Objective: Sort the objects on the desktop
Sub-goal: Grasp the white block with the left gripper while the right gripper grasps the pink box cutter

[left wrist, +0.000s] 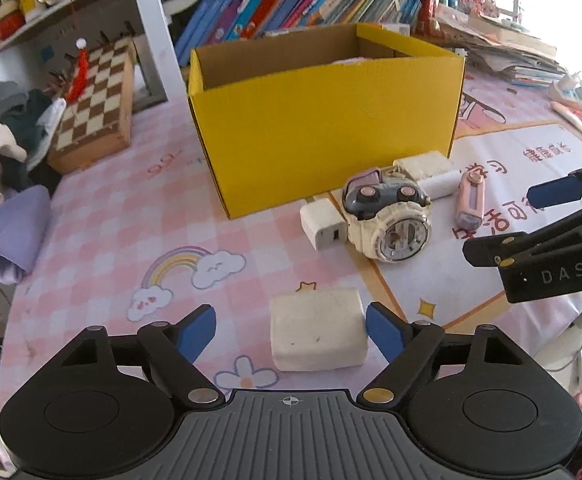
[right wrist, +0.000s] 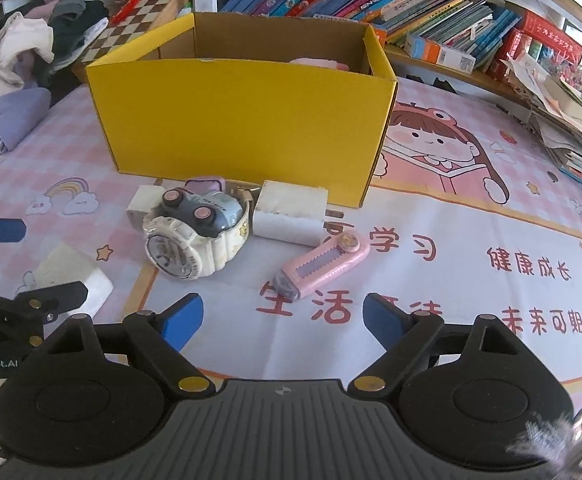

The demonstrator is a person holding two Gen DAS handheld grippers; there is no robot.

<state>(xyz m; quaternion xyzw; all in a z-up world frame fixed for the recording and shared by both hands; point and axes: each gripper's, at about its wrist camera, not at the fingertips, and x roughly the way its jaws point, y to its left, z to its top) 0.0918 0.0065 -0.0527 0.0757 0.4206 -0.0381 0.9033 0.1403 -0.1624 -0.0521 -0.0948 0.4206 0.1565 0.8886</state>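
- While its blue pads stand spread, the left gripper [left wrist: 291, 330] frames a white eraser block [left wrist: 317, 334] at lower centre of the left wrist view; the right pad sits just beside it, possibly touching.
- Right gripper [right wrist: 283, 320] is likewise spread and pinches nothing, low in its own view, near a pink utility knife [right wrist: 321, 266].
- Cream watch [right wrist: 195, 246] with a grey toy car [right wrist: 201, 212] on it lies mid-frame, beside a white charger [left wrist: 323, 228].
- Yellow box [right wrist: 247, 120] stands open behind them, upper centre.
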